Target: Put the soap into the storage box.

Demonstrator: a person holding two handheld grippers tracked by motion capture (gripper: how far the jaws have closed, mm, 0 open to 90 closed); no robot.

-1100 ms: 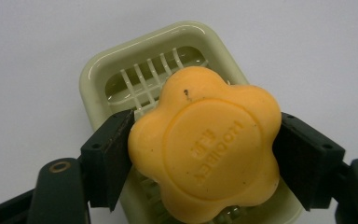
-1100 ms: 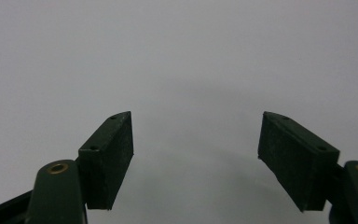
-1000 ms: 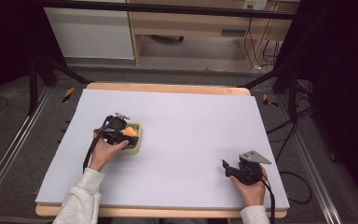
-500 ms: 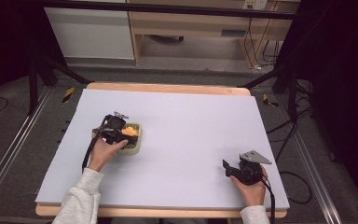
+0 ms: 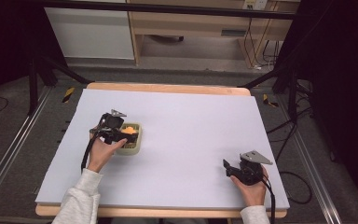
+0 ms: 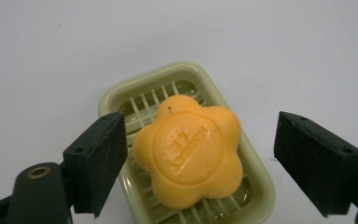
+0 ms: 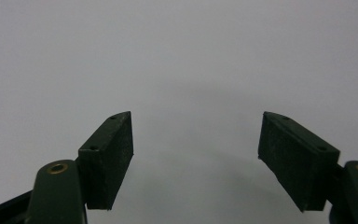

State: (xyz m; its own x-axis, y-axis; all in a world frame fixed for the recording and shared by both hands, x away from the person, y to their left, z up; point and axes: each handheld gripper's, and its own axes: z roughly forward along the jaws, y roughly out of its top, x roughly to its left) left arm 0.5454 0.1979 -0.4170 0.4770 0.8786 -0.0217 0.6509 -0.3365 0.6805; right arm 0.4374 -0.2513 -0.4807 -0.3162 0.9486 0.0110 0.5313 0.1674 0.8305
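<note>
An orange flower-shaped soap (image 6: 189, 151) lies in a pale green slotted soap dish (image 6: 121, 95) on the white table sheet. My left gripper (image 6: 200, 161) is open, its jaws standing on either side of the soap without touching it. From the high view the soap (image 5: 130, 129) and dish (image 5: 136, 145) sit at the table's left, with the left gripper (image 5: 127, 135) over them. My right gripper (image 5: 227, 167) rests near the front right of the table; its jaws (image 7: 196, 158) are open over bare sheet with nothing between them.
The white sheet (image 5: 191, 126) covers a wooden table whose edge shows at the back (image 5: 168, 87). Dark stand legs (image 5: 42, 70) and cables (image 5: 289, 135) flank the table. A wooden cabinet (image 5: 205, 28) stands beyond it.
The left gripper has shifted slightly over the soap dish. The right hand and its gripper have stayed in place.
</note>
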